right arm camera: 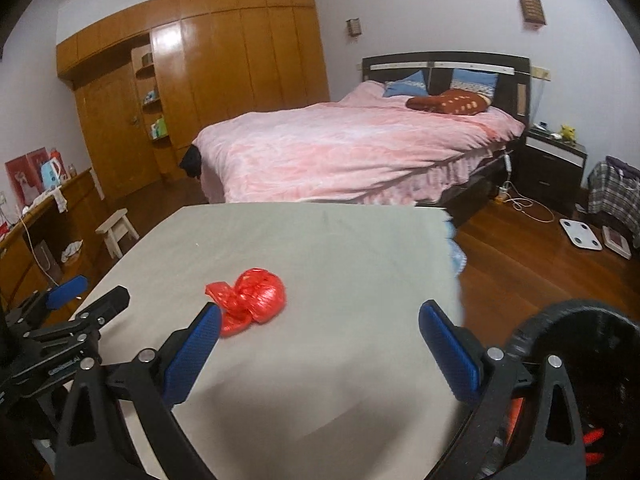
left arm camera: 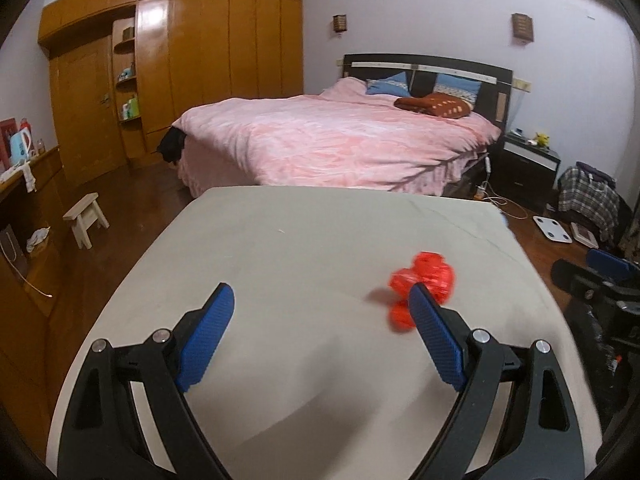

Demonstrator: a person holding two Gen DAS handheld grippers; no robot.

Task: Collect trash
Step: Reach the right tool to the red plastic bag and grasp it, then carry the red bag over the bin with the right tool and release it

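A crumpled red plastic bag [left arm camera: 425, 285] lies on the grey-covered table [left arm camera: 304, 240]. In the left wrist view it sits just beyond the right fingertip [left arm camera: 420, 300] of my left gripper [left arm camera: 322, 296], which is open and empty above the table. In the right wrist view the red bag [right arm camera: 252, 296] lies just beyond the left fingertip [right arm camera: 210, 320] of my right gripper [right arm camera: 320, 312], also open and empty. A black bin [right arm camera: 592, 384] with red scraps inside stands at the lower right of that view. The left gripper [right arm camera: 64, 300] shows at that view's left edge.
A bed with a pink cover [left arm camera: 336, 140] stands beyond the table. A wooden wardrobe [left arm camera: 180, 60] fills the back left wall. A small stool [left arm camera: 86, 216] and a side desk [left arm camera: 28, 200] are at the left. A nightstand [left arm camera: 528, 168] and a white scale [left arm camera: 554, 230] are at the right.
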